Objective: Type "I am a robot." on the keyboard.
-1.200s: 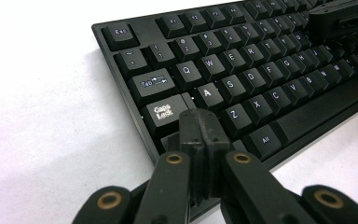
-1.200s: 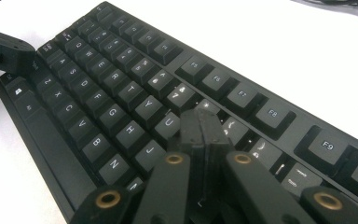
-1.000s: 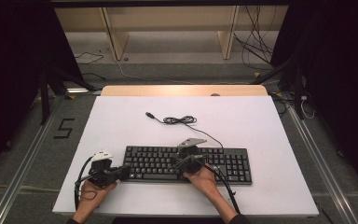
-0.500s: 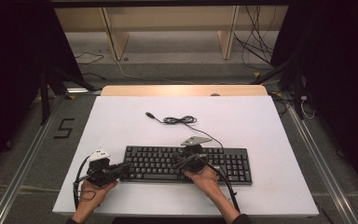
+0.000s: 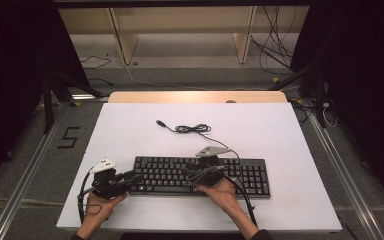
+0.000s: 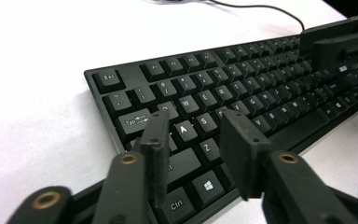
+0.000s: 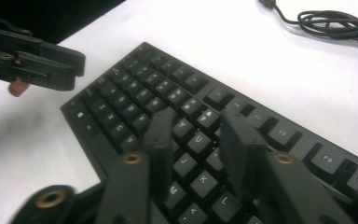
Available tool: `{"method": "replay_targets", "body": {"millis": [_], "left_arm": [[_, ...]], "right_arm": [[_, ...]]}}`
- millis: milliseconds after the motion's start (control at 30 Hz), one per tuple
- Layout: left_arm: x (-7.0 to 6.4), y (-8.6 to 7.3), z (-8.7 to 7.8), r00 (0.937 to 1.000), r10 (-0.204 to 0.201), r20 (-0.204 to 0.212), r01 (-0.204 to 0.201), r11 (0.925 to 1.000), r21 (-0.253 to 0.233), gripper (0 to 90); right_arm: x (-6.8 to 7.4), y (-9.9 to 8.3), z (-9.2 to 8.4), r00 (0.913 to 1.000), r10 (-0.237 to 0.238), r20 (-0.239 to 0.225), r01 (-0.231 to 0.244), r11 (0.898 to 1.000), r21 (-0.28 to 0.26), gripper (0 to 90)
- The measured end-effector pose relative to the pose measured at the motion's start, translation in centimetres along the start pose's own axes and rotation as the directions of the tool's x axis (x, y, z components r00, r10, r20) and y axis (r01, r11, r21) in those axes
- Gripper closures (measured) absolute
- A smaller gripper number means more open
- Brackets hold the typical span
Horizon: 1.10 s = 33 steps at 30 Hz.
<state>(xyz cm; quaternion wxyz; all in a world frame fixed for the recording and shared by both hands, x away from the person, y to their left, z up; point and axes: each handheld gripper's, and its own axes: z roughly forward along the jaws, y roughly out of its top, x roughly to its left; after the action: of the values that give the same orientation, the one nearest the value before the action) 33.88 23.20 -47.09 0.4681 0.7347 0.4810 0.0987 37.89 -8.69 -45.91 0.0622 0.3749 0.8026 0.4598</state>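
A black keyboard (image 5: 200,175) lies across the near half of the white table, its cable (image 5: 192,128) coiled behind it. My left gripper (image 5: 134,178) hovers over the keyboard's left end, above the keys (image 6: 193,119) near A and S. Its jaws have just been opening and nothing sits between them. My right gripper (image 5: 190,174) points left over the middle keys (image 7: 198,119). Its jaws have also just been opening, with only keys beneath the gap. The right gripper (image 6: 340,44) is seen far off in the left gripper view, and the left gripper (image 7: 42,63) in the right gripper view.
The white table top (image 5: 260,130) has bare room behind and to the right of the keyboard. A wooden strip (image 5: 195,96) runs along its far edge. The cable's USB plug (image 5: 160,122) lies loose. Metal rails flank the table, and a "5" mark (image 5: 69,137) is on the floor at left.
Both grippers' jaws have spread apart over the keyboard. The hands and the keyboard have stayed where they were.
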Motion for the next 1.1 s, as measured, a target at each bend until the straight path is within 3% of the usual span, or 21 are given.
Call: {"method": "replay_targets", "body": {"millis": [167, 633, 800, 1100], "left_arm": [[-0.1, 0.2, -0.1, 1.0, -0.003, 0.01, 0.003, 0.9998, -0.022, 46.6], [-0.4, 0.3, -0.3, 0.9994, 0.007, 0.034, -0.004, 0.9974, -0.072, 34.5], [-0.4, 0.3, -0.3, 0.9991, 0.015, 0.039, -0.012, 0.9968, -0.079, 32.9], [-0.4, 0.4, -0.4, 0.9989, 0.019, 0.042, -0.015, 0.9955, -0.094, 31.4]], "right_arm": [[0.2, 0.0, -0.2, 0.9997, 0.003, -0.025, -0.003, 1.0, 0.0, 52.5], [1.3, -0.2, -0.2, 0.998, -0.016, -0.062, 0.016, 1.0, 0.002, 44.9], [1.7, -0.3, -0.3, 0.997, -0.027, -0.073, 0.027, 1.0, 0.005, 47.6], [2.4, -0.7, 0.0, 0.9955, -0.051, -0.08, 0.053, 0.998, 0.022, 62.9]]}}
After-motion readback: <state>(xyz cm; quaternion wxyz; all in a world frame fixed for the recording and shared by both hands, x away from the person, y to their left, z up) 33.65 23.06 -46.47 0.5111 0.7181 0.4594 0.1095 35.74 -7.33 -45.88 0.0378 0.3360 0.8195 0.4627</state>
